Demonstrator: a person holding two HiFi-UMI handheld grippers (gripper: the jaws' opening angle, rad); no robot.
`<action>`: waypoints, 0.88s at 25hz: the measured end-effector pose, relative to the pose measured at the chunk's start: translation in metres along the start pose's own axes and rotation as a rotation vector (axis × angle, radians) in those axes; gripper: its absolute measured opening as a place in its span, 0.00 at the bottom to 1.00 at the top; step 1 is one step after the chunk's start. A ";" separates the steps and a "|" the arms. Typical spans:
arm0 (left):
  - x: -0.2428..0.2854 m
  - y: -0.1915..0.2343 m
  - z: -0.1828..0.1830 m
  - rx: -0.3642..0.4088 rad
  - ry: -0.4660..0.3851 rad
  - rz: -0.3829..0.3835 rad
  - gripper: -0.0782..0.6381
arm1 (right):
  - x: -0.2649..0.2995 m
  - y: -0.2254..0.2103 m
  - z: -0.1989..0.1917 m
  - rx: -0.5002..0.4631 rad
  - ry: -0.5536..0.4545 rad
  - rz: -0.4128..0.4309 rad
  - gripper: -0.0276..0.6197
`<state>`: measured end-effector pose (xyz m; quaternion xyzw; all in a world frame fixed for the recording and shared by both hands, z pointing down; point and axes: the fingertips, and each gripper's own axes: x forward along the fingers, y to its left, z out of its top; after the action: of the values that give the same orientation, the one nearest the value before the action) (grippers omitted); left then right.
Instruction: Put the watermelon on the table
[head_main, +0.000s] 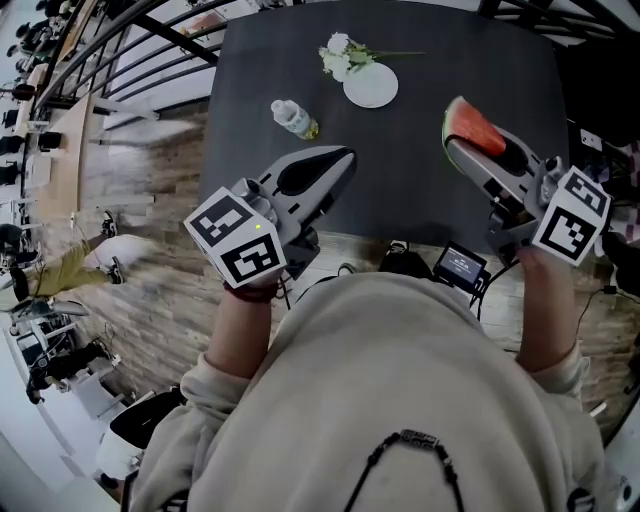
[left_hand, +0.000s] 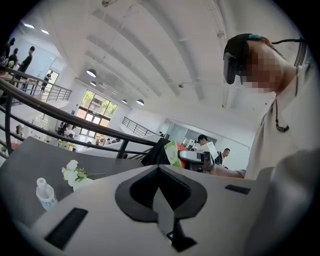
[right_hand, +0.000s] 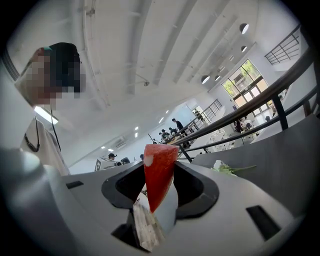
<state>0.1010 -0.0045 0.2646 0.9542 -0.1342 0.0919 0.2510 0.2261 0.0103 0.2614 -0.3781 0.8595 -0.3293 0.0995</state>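
The right gripper (head_main: 458, 148) has its jaws clamped on a wedge of watermelon (head_main: 472, 124), which sticks out past the tips over the right side of the dark counter (head_main: 420, 200). The left gripper (head_main: 340, 160) hangs over the counter's near edge, its jaws together and empty. Farther back are a small bottle (head_main: 294, 118), lying on its side, and a white plate (head_main: 371, 86) with white flowers (head_main: 339, 53) just beside it.

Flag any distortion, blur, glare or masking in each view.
Head view: fisheye bends the railings, the floor looks smeared, the watermelon is crisp. Left gripper view: round black vignette, bright windows, mosaic patch at upper right. Right gripper view: same vignette, mosaic patch at upper left, watermelon sharp between the jaws.
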 end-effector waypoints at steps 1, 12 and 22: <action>0.004 -0.002 0.003 0.001 0.005 -0.003 0.11 | -0.004 -0.003 0.003 0.006 -0.008 -0.002 0.33; 0.045 -0.008 0.009 0.009 0.085 -0.069 0.11 | -0.041 -0.031 0.016 0.037 -0.097 -0.064 0.32; 0.093 -0.024 0.016 0.082 0.114 -0.223 0.11 | -0.098 -0.025 0.027 -0.005 -0.212 -0.210 0.32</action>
<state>0.1980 -0.0118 0.2622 0.9659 -0.0088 0.1228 0.2276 0.3201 0.0547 0.2496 -0.4988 0.8008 -0.2937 0.1539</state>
